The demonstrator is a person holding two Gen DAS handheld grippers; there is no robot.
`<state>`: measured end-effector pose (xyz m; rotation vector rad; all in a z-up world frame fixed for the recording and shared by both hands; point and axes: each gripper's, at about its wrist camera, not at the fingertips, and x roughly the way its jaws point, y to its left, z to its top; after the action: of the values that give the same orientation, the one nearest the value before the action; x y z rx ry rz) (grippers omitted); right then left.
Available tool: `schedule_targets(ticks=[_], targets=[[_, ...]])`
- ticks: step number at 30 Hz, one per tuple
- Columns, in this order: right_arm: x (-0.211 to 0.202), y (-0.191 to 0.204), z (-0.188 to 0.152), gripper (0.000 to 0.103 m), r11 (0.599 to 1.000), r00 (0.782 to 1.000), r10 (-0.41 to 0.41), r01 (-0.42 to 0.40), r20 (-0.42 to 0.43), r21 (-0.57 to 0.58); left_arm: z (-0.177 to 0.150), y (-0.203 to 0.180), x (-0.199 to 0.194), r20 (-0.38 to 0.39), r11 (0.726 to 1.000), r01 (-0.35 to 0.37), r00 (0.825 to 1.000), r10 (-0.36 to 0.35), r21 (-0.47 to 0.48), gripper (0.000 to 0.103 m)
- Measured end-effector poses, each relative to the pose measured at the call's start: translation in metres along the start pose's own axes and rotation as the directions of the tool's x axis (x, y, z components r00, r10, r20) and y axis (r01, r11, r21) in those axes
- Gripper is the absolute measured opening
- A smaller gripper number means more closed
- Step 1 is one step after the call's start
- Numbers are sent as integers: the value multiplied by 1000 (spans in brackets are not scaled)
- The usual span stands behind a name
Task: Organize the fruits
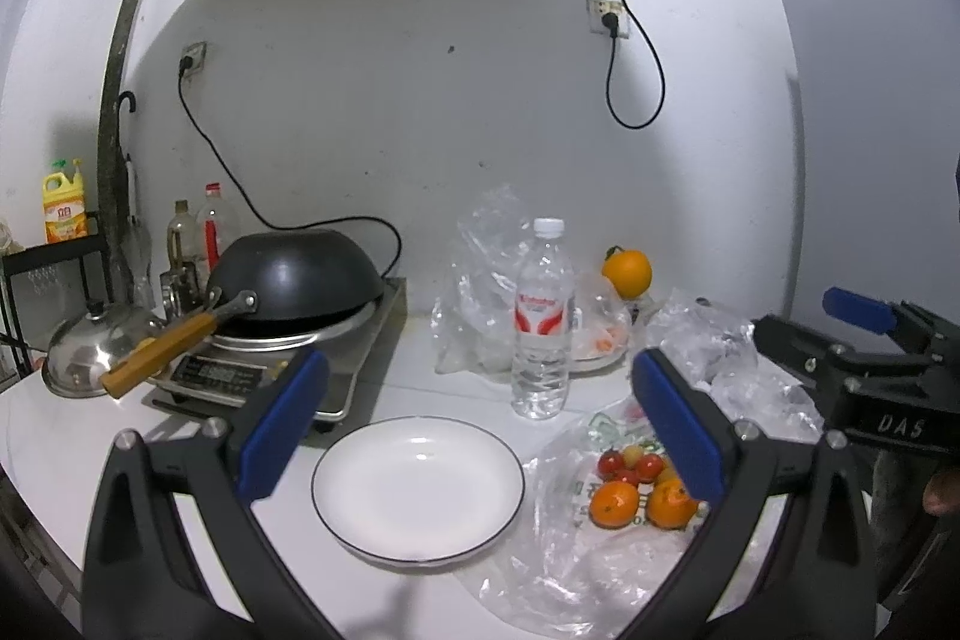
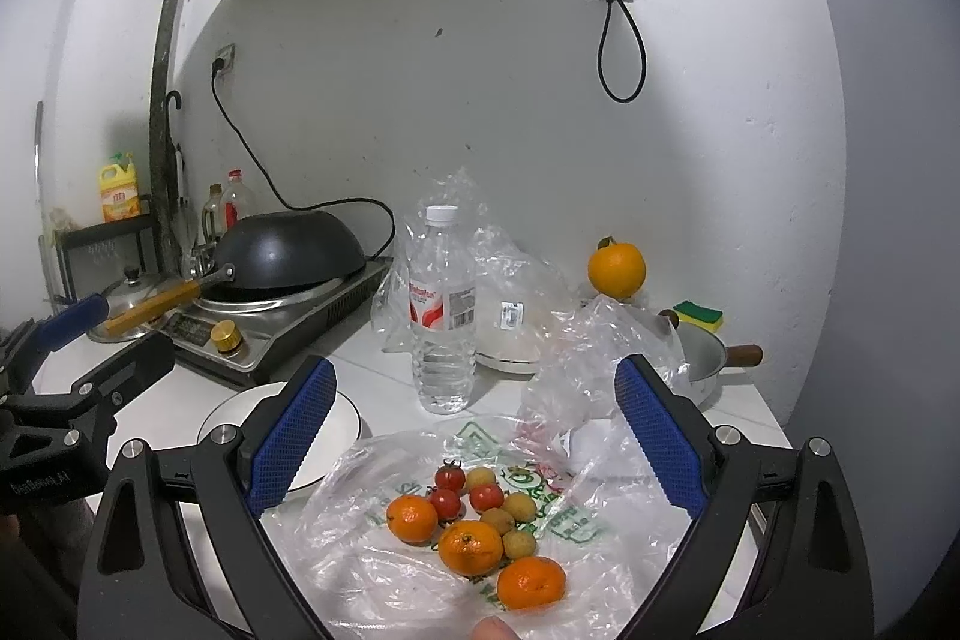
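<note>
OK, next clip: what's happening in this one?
A person holds a tool in each hand over a kitchen counter. The right tool hangs open above a spread plastic bag holding three mandarins, cherry tomatoes and small tan fruits. The left tool is open over an empty white plate beside the bag. Nothing is gripped; no fruit is on the plate yet.

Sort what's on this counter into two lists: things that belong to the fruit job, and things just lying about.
For the job:
white plate, still bare
mandarins on the printed plastic bag
cherry tomatoes
small tan fruits
large orange at the back
left gripper and right gripper, both open

Lying about:
water bottle
wok
steel lid
sponge
</note>
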<state>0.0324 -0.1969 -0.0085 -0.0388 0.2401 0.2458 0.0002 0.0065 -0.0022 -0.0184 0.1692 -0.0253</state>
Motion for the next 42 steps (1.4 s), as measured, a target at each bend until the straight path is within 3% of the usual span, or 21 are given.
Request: schedule_targets(ticks=[42], targets=[[0,-1,-2,96,1000,1000,-3,4,-3,4,-3,-5,3,-25,1000,17,1000,-17,18,102]])
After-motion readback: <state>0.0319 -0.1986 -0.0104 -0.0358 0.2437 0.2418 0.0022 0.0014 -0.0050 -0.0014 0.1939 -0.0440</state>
